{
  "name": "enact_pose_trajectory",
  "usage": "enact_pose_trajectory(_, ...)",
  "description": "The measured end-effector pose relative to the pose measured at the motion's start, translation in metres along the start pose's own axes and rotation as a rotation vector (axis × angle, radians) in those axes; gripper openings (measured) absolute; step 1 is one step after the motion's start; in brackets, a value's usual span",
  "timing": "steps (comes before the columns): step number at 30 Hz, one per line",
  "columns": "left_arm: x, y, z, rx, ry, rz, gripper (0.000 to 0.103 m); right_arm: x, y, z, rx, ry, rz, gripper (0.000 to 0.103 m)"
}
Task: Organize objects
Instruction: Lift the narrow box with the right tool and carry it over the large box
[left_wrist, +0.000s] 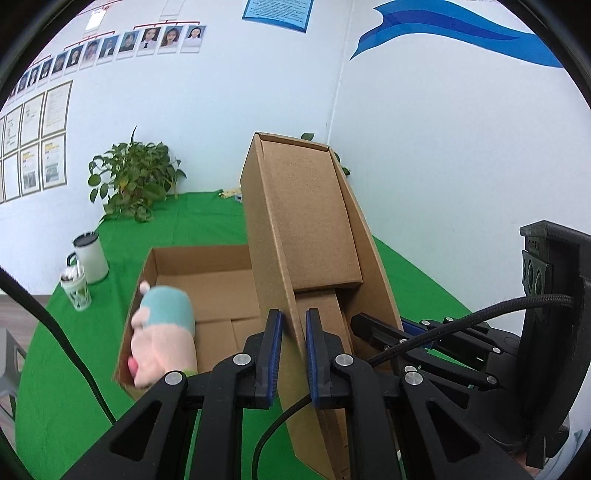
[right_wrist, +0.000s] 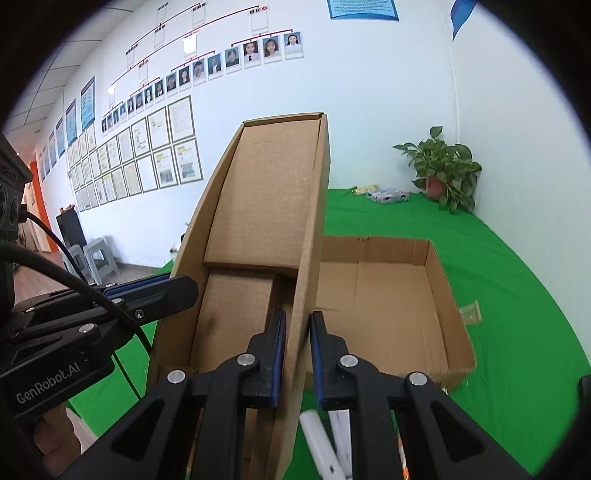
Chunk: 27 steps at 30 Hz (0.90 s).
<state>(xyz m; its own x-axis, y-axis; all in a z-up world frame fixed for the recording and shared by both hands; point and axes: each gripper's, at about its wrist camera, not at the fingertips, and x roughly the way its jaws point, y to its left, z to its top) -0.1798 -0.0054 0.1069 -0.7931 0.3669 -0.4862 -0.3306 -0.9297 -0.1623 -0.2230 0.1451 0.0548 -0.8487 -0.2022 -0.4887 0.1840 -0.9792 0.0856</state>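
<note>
Hand-held grippers (left_wrist: 294, 354) (right_wrist: 298, 356) pinch corrugated cardboard lid (left_wrist: 306, 218) walls.

A green tabletop (left_wrist: 207, 225) meets a white wall (left_wrist: 229, 99) hung with portrait photos (right_wrist: 229, 59) and framed papers (right_wrist: 147, 147). A leafy plant (left_wrist: 133, 181) stands at the far edge; its reddish pot (right_wrist: 436, 186) shows from the right. A white mug (left_wrist: 92, 256) stands just behind a patterned cup (left_wrist: 76, 290). Grey stools (right_wrist: 98, 258) stand on the floor.
</note>
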Motion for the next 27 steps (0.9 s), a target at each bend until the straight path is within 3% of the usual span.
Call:
enact_pose_trajectory(6,0.026,0.018,0.047,0.008,-0.002,0.004,0.009,0.014,0.005,0.028,-0.023,-0.019,-0.037,0.012)
enact_pose_trajectory(10,0.043,0.033,0.079,0.014,0.007,0.018,0.009,0.040,-0.007,0.049,0.041,0.033,0.038,0.012)
enact_pose_trajectory(14,0.071,0.054,0.097,-0.018,0.065,0.025,0.009,0.062,-0.004,0.058,0.032,0.057,0.025,0.011)
enact_pose_trajectory(19,0.103,0.074,0.094,-0.026,0.137,0.048,0.009,0.092,-0.004,0.053,0.057,0.128,0.052,0.011)
enact_pose_trajectory(27,0.162,0.105,0.056,-0.060,0.256,0.066,0.009,0.135,-0.007,0.033,0.061,0.244,0.065,0.011)
